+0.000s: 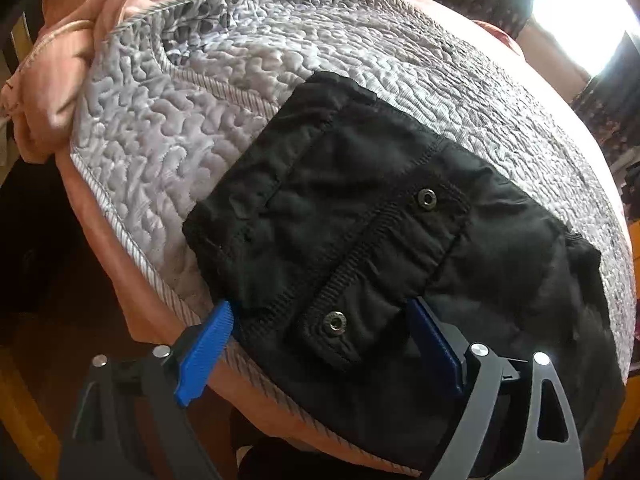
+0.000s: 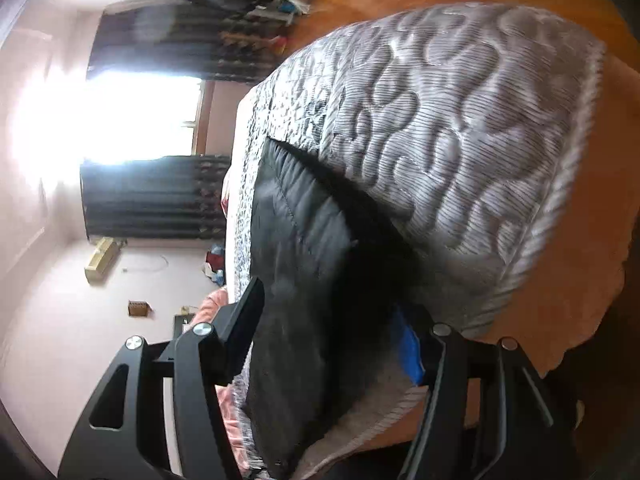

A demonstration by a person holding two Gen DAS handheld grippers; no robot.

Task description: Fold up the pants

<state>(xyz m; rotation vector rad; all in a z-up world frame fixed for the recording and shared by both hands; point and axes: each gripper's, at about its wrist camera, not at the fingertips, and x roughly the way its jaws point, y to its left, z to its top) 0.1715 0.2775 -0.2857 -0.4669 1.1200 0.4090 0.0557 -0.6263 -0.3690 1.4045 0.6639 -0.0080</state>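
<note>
On quilt (image 1: 168, 152): pants (image 1: 360, 220) | left gripper (image 1: 320, 332) wide, straddling snaps (image 1: 335, 322) | right gripper (image 2: 328, 332) wide, snaps unseen

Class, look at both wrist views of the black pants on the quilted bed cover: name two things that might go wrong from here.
1. The pants lie at the quilt edge, part overhanging; a tug may slide them off.
2. The left hand-held gripper is open astride the snap pocket; closing may pinch only the pocket, not every layer.
3. The right hand-held gripper view is blurred, so its grasp is uncertain.
</note>
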